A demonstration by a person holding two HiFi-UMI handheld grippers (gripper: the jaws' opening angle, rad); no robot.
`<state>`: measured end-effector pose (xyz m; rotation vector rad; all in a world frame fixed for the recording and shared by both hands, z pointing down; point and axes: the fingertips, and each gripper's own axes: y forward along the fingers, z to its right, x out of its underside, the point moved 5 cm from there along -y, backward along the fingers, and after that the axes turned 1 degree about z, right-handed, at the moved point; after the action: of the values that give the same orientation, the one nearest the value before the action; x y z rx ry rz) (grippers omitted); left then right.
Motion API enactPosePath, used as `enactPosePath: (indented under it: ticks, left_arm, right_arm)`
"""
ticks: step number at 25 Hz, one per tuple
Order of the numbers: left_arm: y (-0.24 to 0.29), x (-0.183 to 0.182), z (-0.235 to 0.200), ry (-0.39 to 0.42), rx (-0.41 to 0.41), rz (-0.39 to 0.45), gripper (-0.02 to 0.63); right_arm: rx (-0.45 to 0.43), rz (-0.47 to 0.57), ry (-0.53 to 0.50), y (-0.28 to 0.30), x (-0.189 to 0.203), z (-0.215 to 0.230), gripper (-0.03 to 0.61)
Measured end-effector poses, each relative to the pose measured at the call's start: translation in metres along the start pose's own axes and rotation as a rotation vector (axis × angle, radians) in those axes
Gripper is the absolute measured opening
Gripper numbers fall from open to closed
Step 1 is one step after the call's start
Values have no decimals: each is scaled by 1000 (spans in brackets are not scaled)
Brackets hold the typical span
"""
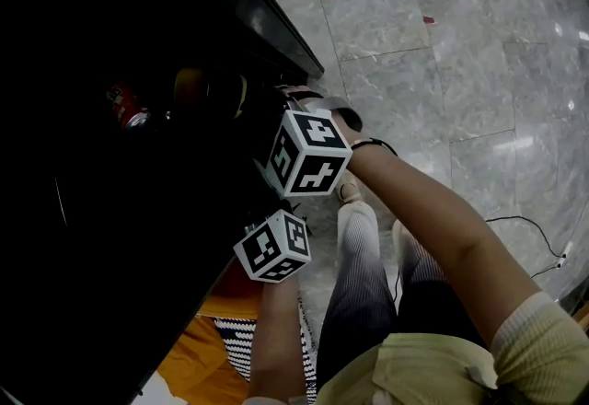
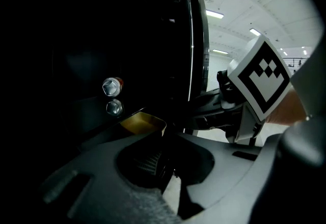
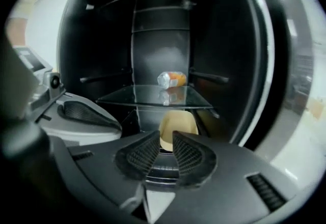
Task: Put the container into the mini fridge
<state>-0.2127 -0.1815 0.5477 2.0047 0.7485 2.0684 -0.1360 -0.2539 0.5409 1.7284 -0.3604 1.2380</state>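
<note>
A cream open-topped container (image 3: 178,127) sits low in the dark mini fridge (image 3: 153,24), under its glass shelf (image 3: 153,96). My right gripper (image 3: 164,147) is shut on the container's near wall, which stands in the thin gap between the pads. In the left gripper view the same container (image 2: 142,122) shows yellowish just beyond my left gripper (image 2: 164,141). Its jaws stand together in deep shadow. In the head view the container (image 1: 210,90) is only a dim shape, and both marker cubes, right (image 1: 308,155) and left (image 1: 271,247), hang at the fridge mouth.
An orange can (image 3: 170,79) lies on the glass shelf; in the head view it is a red can (image 1: 129,109). The fridge door's edge (image 2: 196,39) stands upright just right of the opening. Grey marble floor (image 1: 442,44) lies to the right. A person's legs (image 1: 368,283) are below.
</note>
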Motion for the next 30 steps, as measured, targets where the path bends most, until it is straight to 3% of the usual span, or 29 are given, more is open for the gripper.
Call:
enactPosePath:
  ticks: [6, 30]
  left_arm:
    - [-15, -20, 10, 39, 35, 7, 25]
    - [-110, -96, 48, -54, 50, 40, 25]
  right_arm:
    - [38, 28, 79, -34, -6, -5, 87]
    - [145, 167, 324, -172, -71, -38, 81]
